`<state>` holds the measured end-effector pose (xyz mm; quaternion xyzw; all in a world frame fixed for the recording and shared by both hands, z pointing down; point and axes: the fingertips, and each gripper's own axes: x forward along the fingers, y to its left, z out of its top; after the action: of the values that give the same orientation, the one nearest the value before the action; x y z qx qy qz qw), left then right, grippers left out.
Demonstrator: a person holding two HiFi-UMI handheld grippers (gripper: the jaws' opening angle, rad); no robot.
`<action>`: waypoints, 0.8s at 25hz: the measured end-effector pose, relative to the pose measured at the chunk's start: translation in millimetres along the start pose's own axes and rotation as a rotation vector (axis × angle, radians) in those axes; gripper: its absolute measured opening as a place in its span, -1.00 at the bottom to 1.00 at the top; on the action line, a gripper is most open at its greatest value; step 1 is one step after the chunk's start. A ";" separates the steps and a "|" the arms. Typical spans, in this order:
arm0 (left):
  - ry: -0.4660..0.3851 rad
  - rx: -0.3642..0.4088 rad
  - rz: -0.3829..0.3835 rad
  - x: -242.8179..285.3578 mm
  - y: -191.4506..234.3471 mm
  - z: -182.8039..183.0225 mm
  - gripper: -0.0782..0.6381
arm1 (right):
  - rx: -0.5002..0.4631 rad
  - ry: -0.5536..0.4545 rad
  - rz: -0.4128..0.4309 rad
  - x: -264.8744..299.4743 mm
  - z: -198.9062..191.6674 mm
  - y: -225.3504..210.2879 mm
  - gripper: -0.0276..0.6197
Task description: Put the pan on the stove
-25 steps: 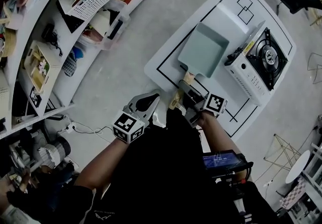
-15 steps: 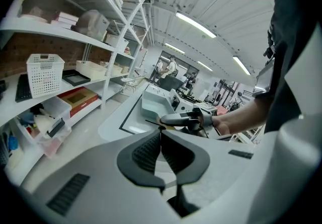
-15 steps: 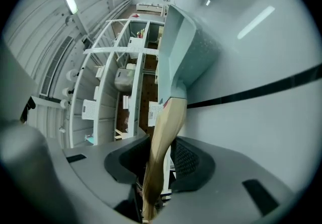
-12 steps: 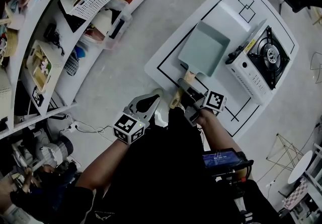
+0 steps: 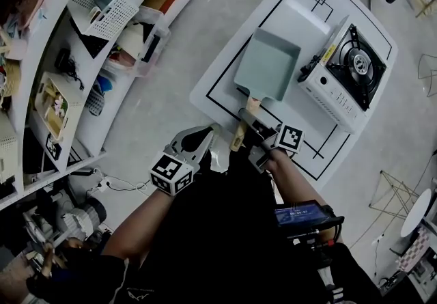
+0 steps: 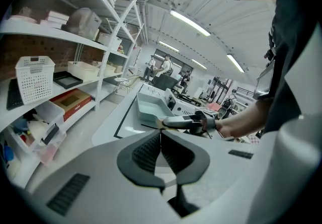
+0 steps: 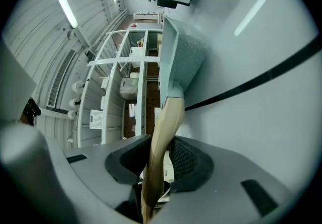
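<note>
The pan (image 5: pixel 268 63) is pale teal, and its handle (image 5: pixel 237 139) is light wood. At its 3 o'clock, the stove (image 5: pixel 341 67) is white with a black burner top. The tabletop (image 5: pixel 225 91) is white, lined with black rectangles.

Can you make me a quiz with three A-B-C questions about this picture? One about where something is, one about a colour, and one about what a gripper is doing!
1. Where is the pan?
A. on the stove
B. on the white table, beside the stove
C. on a shelf

2. What colour is the pan's handle?
A. red
B. black
C. light wood

3. What is between the right gripper's jaws?
A. nothing
B. the pan's handle
C. a basket

Answers:
1 B: the pan lies on the table, next to the stove.
2 C: the handle is pale tan wood.
3 B: the right gripper has just been closing its jaws, and they pinch the handle.
</note>
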<state>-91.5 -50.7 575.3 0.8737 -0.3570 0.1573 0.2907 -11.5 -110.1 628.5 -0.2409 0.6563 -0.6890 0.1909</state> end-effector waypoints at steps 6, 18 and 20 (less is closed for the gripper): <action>-0.008 0.015 -0.001 -1.8 0.0 6.1 -0.75 | 0.006 -0.002 0.005 -5.5 -3.4 1.8 -0.51; -0.014 0.022 -0.005 -8.2 1.6 9.9 -0.75 | -0.029 0.016 0.015 -9.7 -7.1 9.0 -0.51; -0.013 0.027 0.003 -11.0 4.5 10.4 -0.75 | -0.041 0.020 0.035 -6.3 -6.9 13.3 -0.51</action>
<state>-101.7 -53.8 563.6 0.8780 -0.3578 0.1570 0.2766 -11.1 -101.7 614.6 -0.2262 0.6762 -0.6745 0.1917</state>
